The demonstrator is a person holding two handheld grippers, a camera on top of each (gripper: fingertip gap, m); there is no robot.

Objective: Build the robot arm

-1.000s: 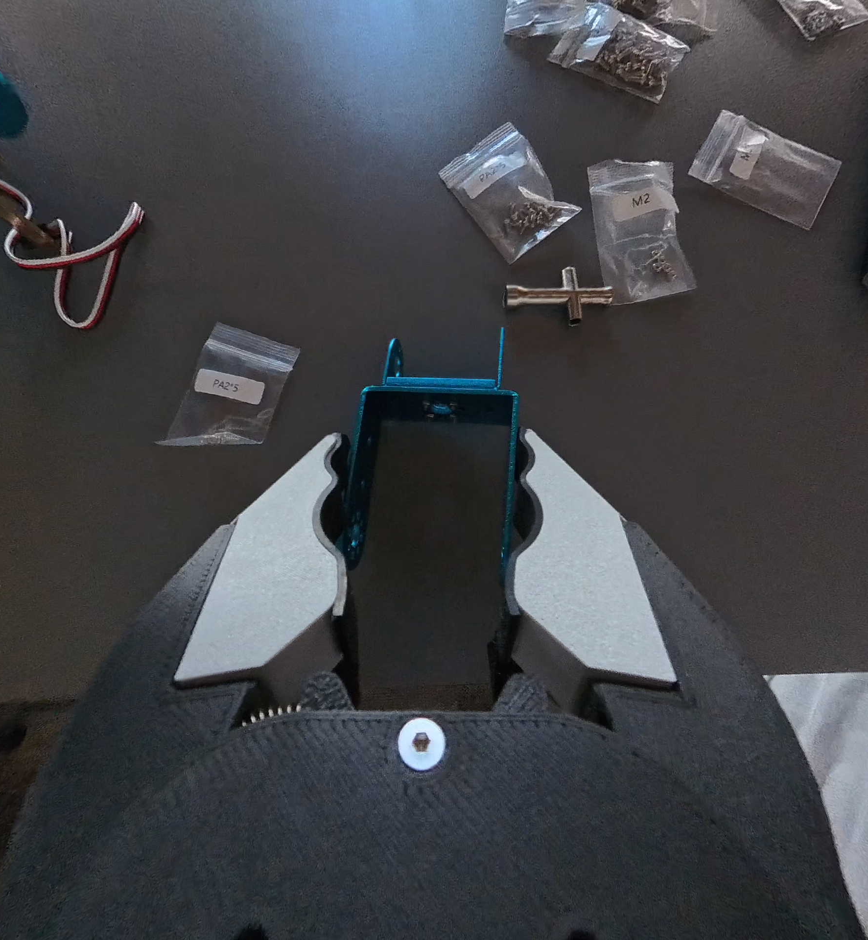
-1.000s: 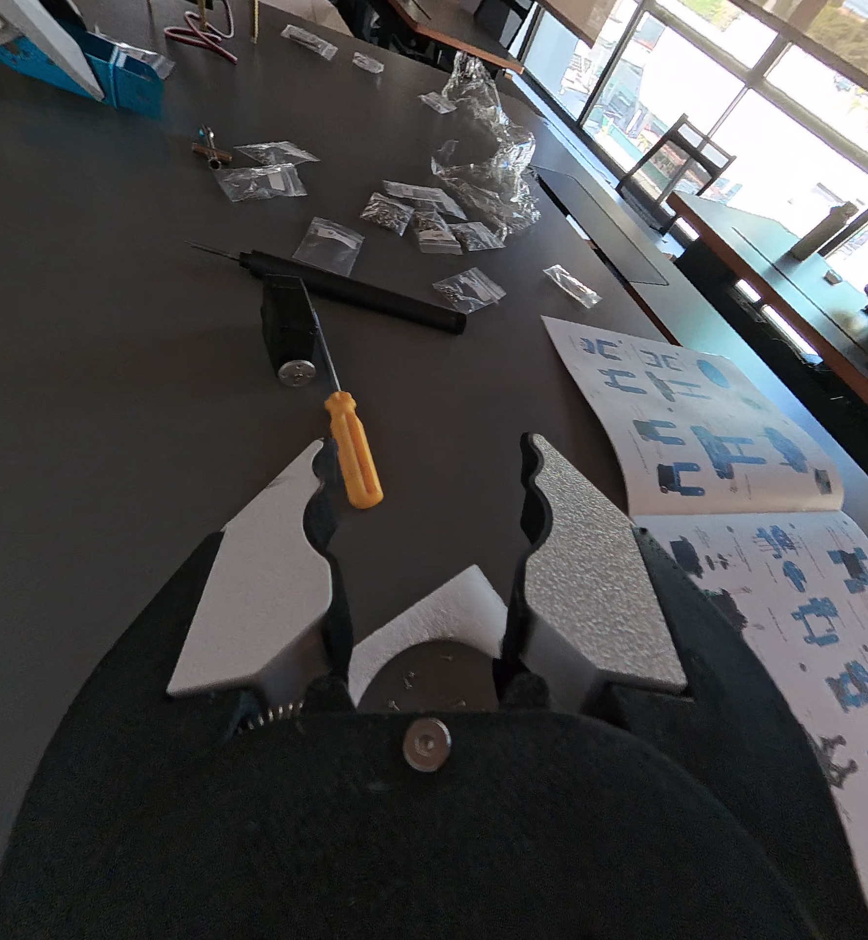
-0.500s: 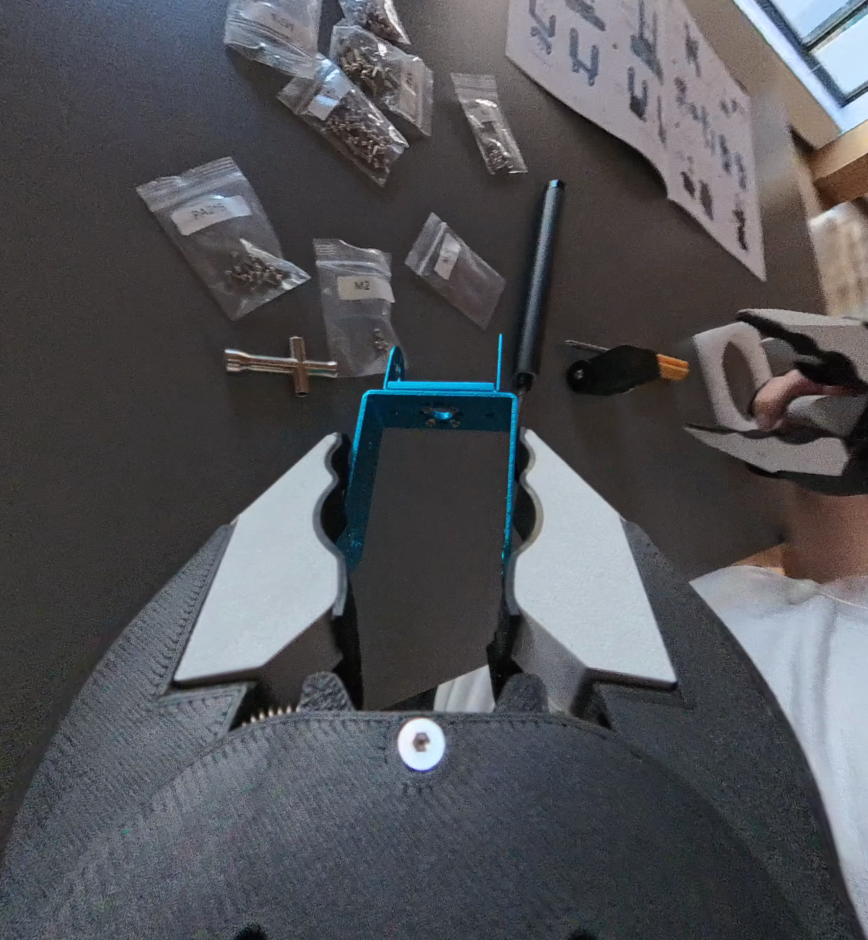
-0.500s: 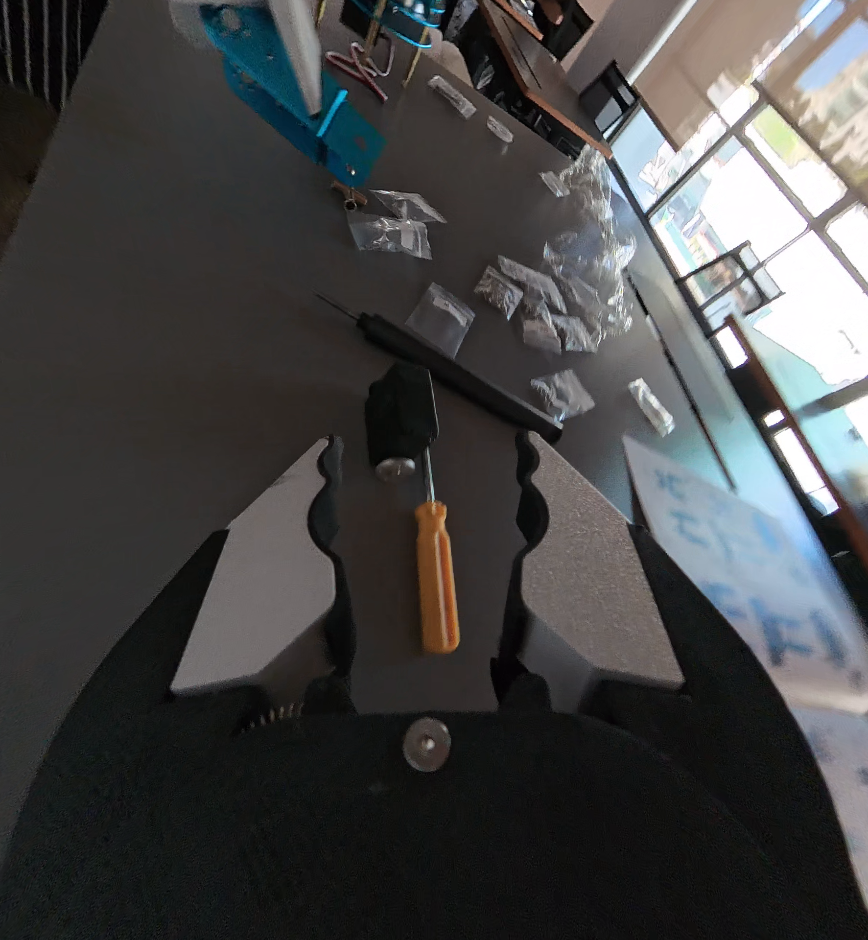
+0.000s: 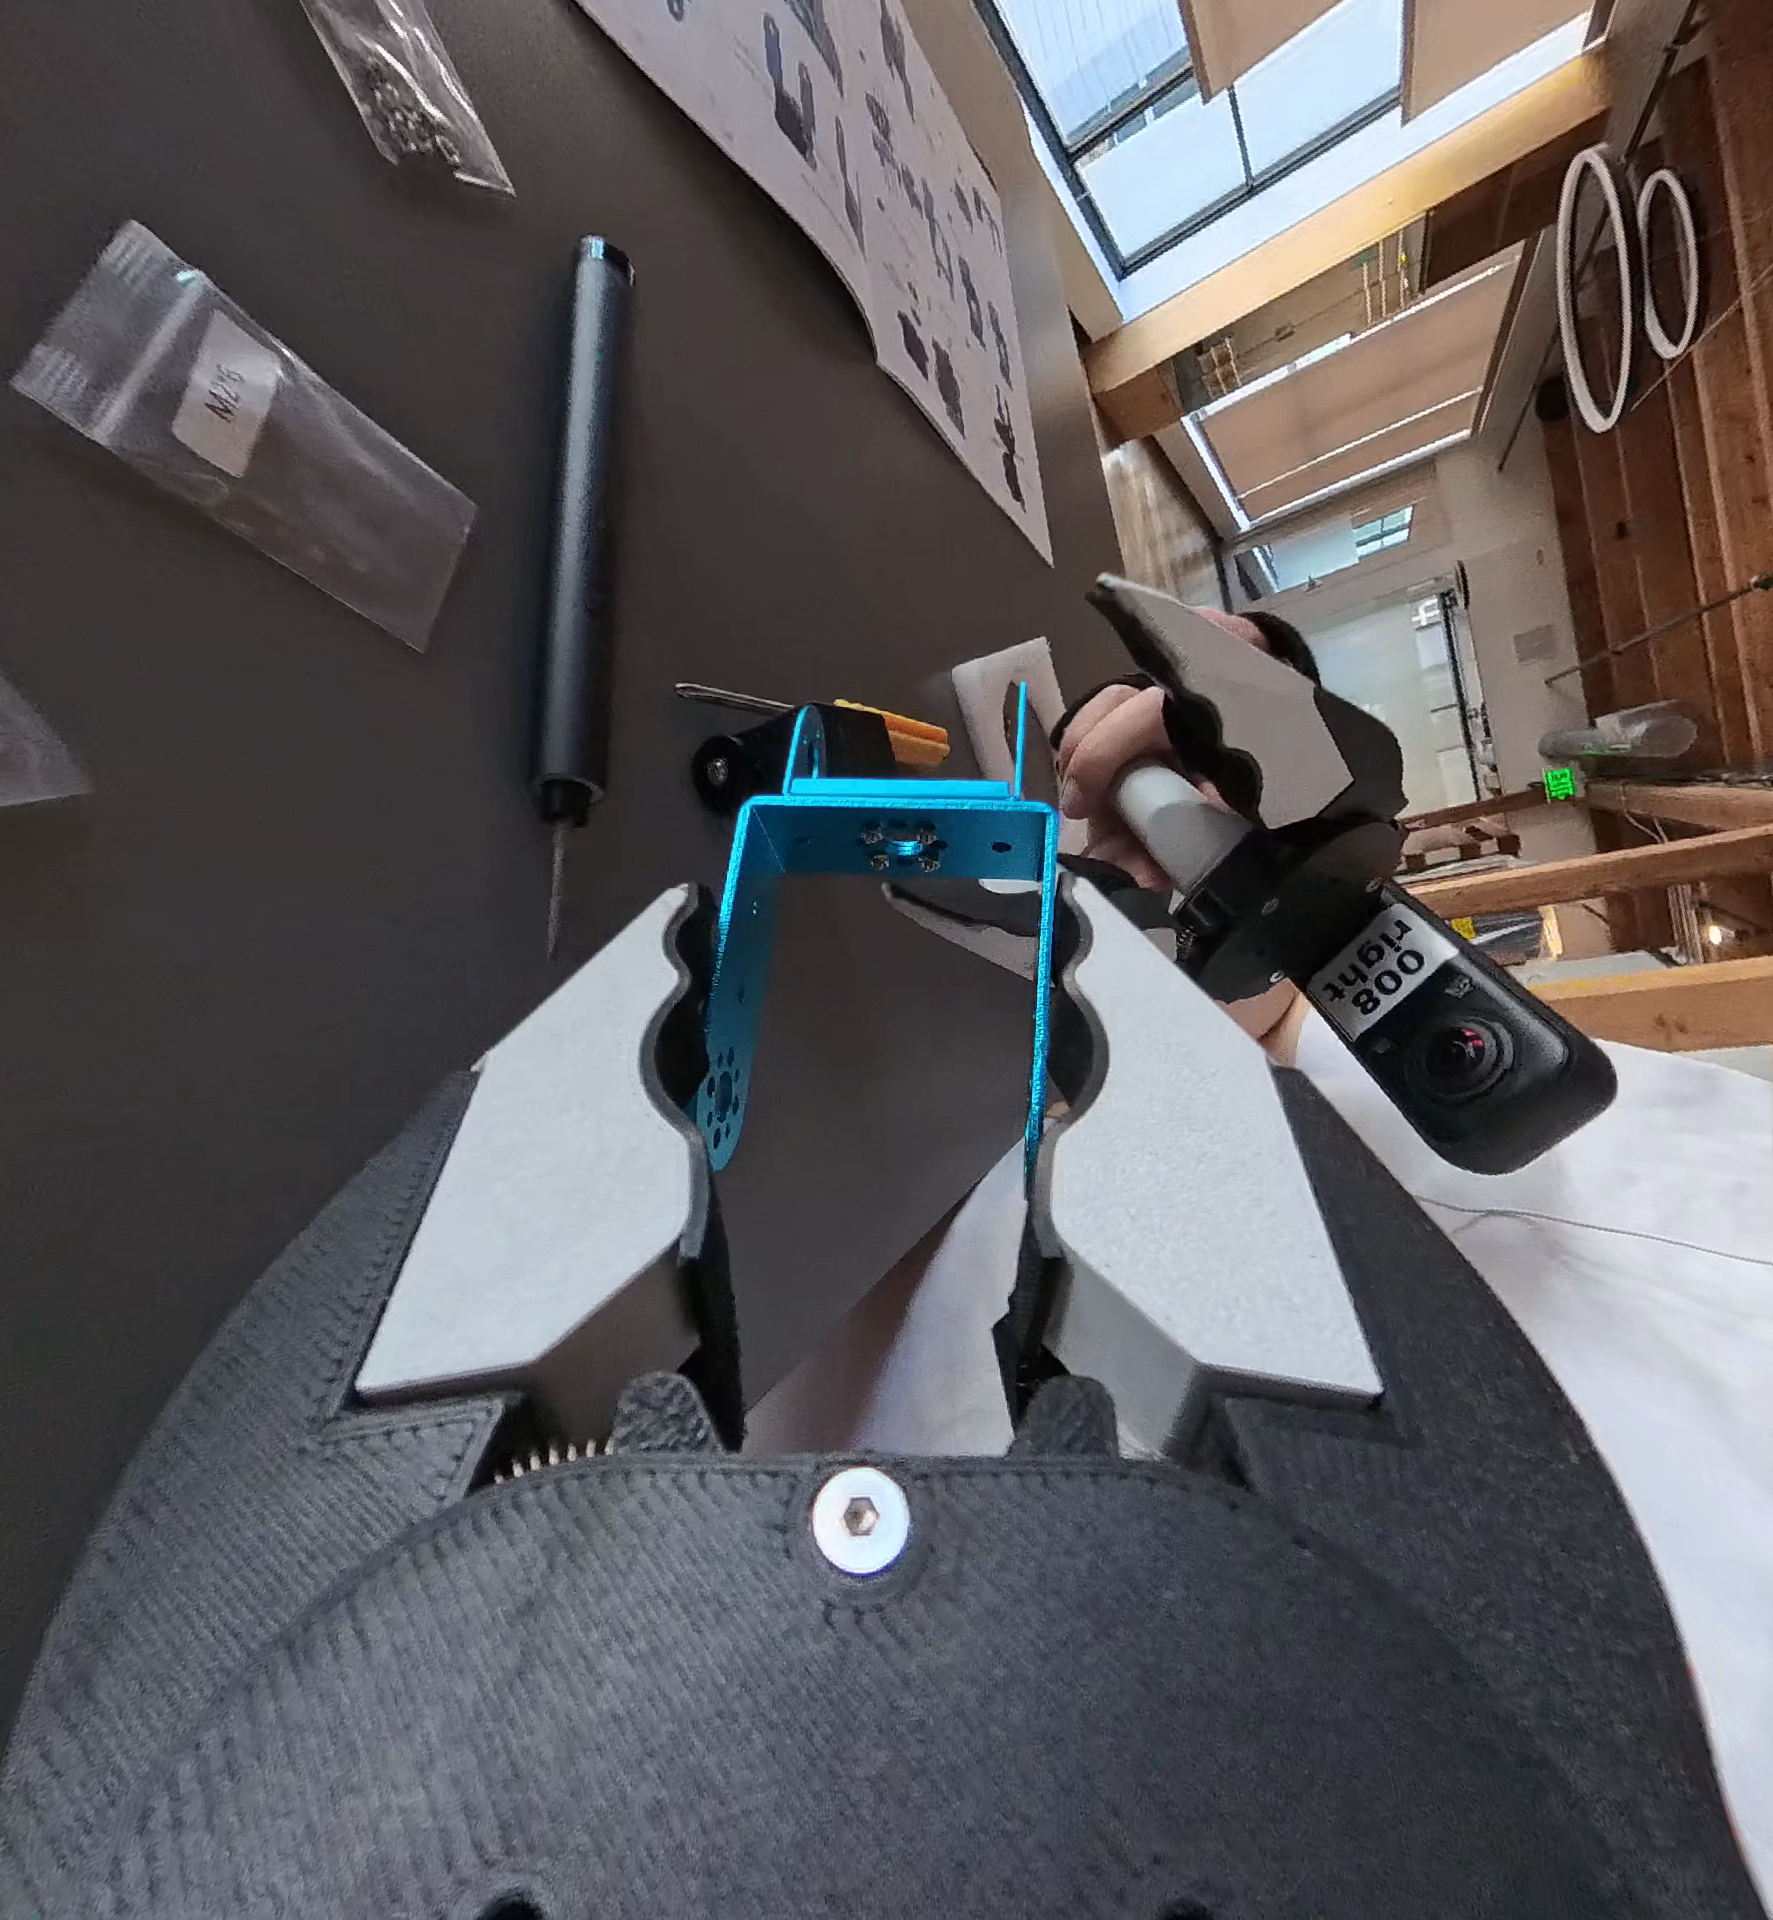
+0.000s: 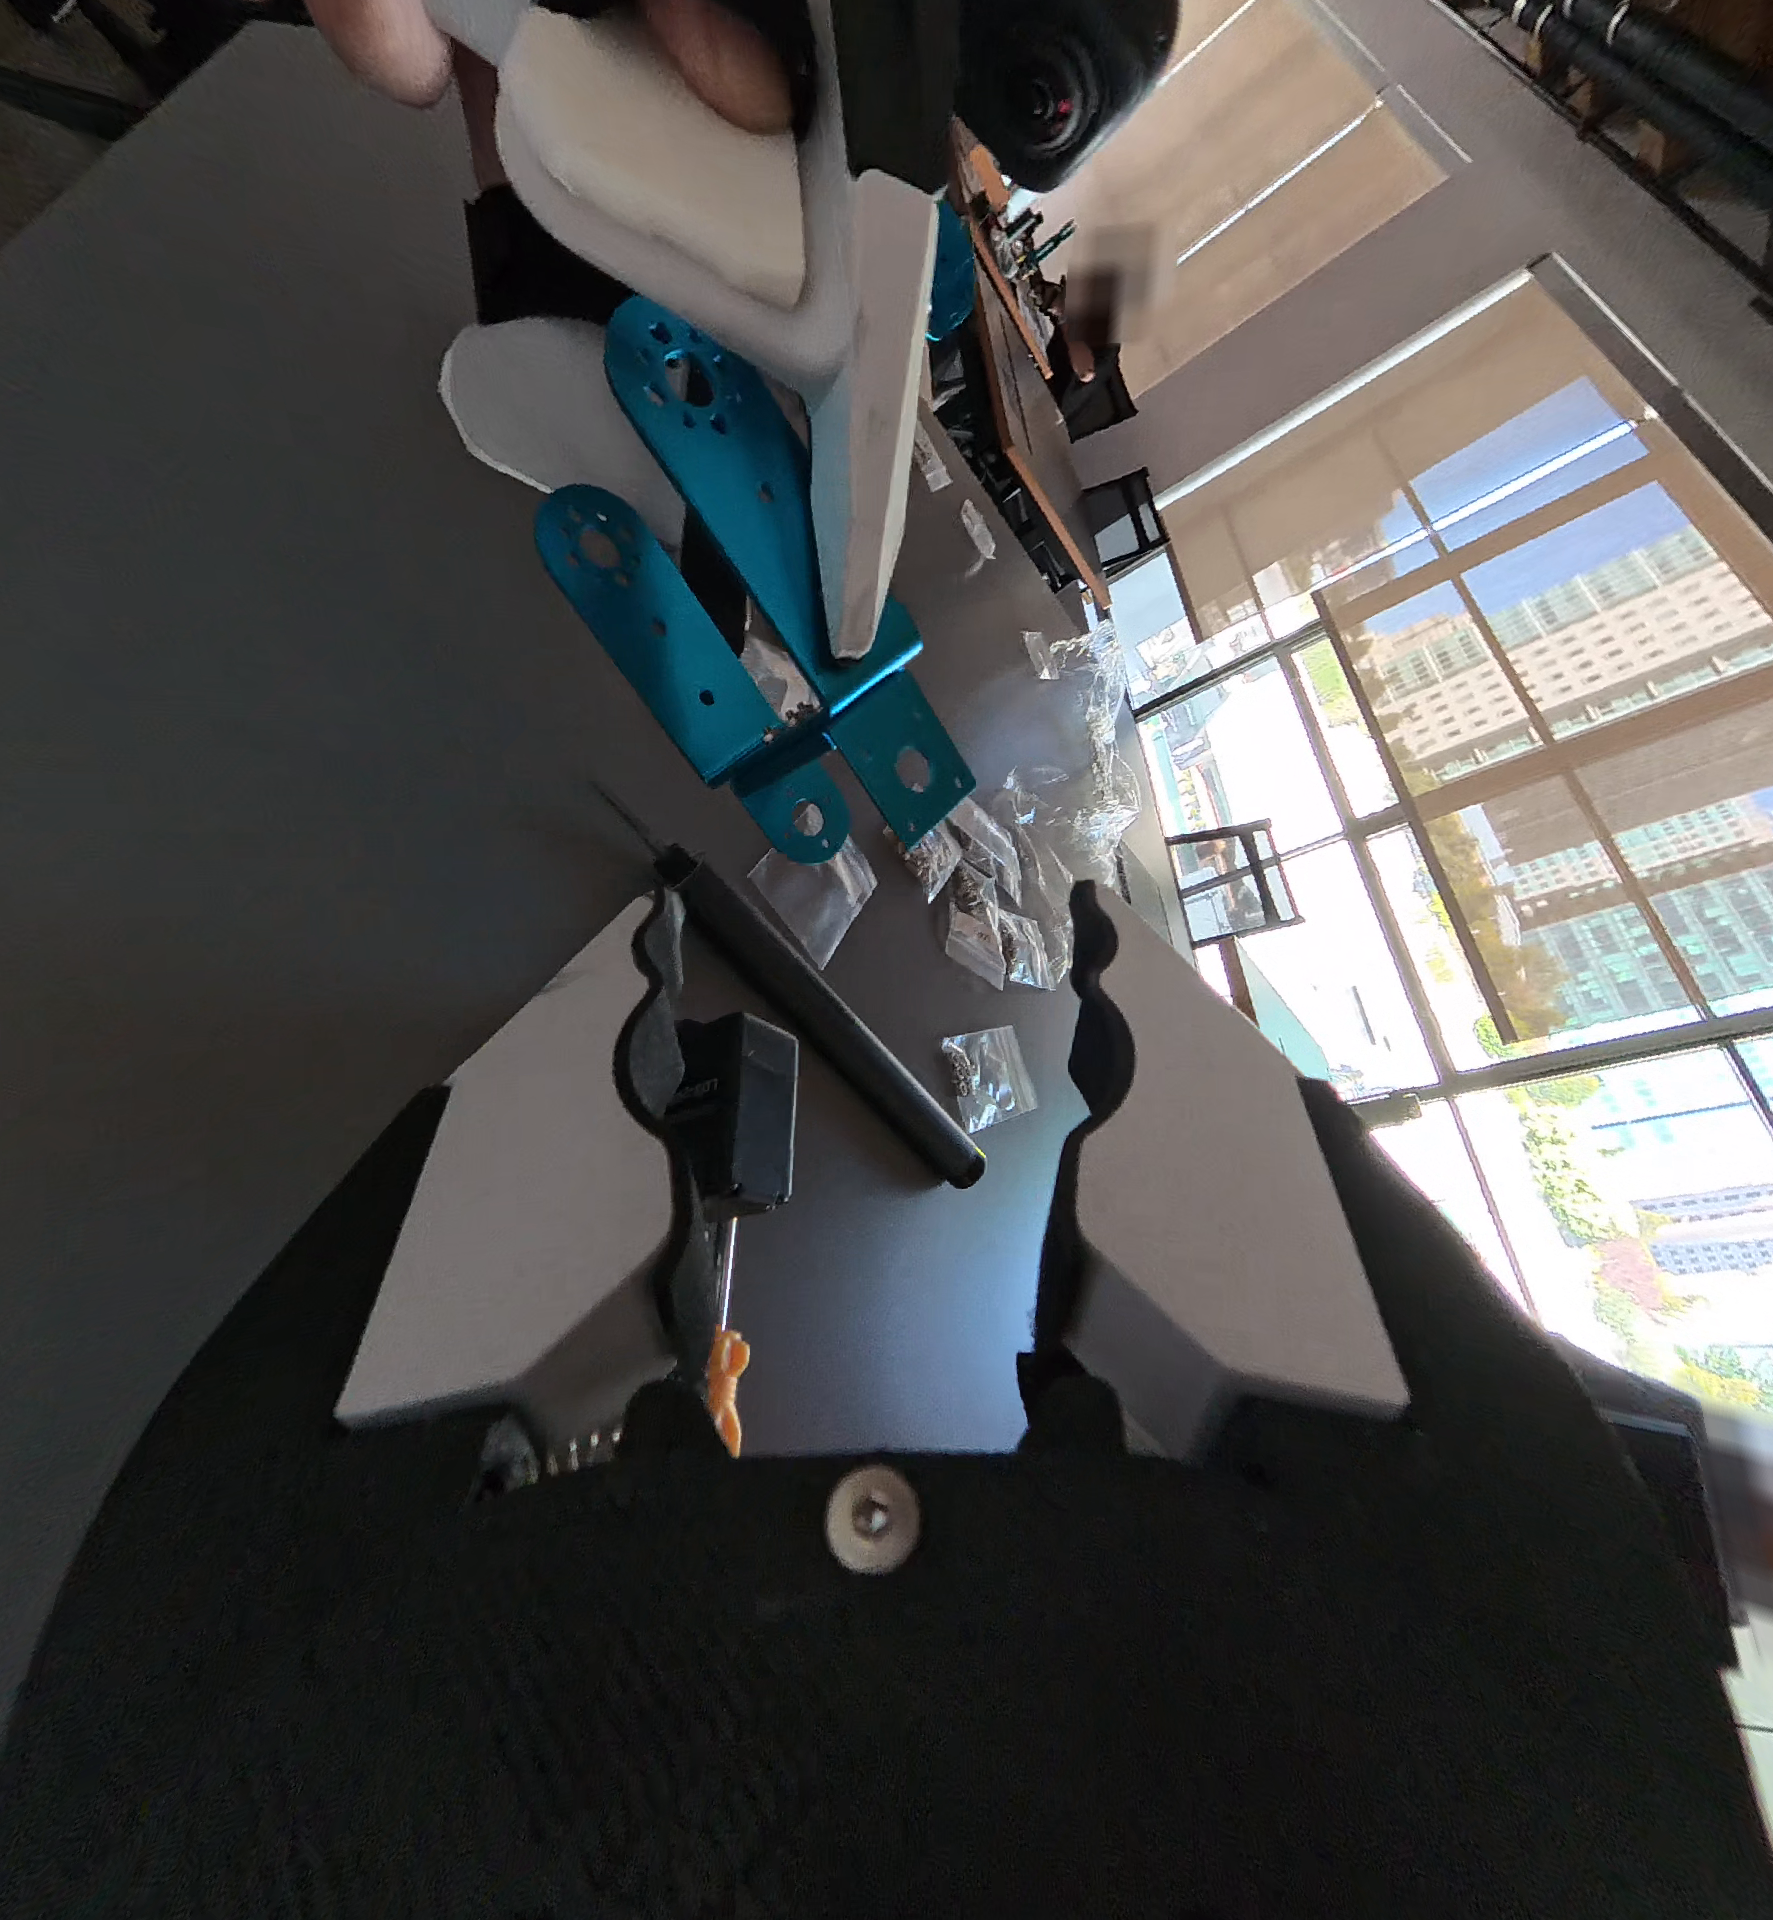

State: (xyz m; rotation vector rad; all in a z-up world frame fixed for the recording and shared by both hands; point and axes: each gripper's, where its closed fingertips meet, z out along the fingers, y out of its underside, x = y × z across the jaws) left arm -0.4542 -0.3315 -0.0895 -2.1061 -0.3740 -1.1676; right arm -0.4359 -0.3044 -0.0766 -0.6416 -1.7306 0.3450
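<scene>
Gripping blue bracket (image 5: 892, 847) in left tongs (image 5: 877, 914) | right tongs (image 6: 871, 914) agape over servo (image 6: 736, 1122)

- Dark table (image 5: 238, 935): black pen-shaped driver (image 5: 575, 520), labelled clear bag (image 5: 238, 436), printed instruction sheet (image 5: 923, 239) ahead of the left gripper (image 5: 877, 925).
- Orange-handled screwdriver (image 6: 726, 1382) and black servo block (image 6: 742, 1117) between the right gripper (image 6: 866, 925) fingers.

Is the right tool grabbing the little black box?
No, the right tool is open and holds nothing; the black box lies on the table between its fingers.
</scene>
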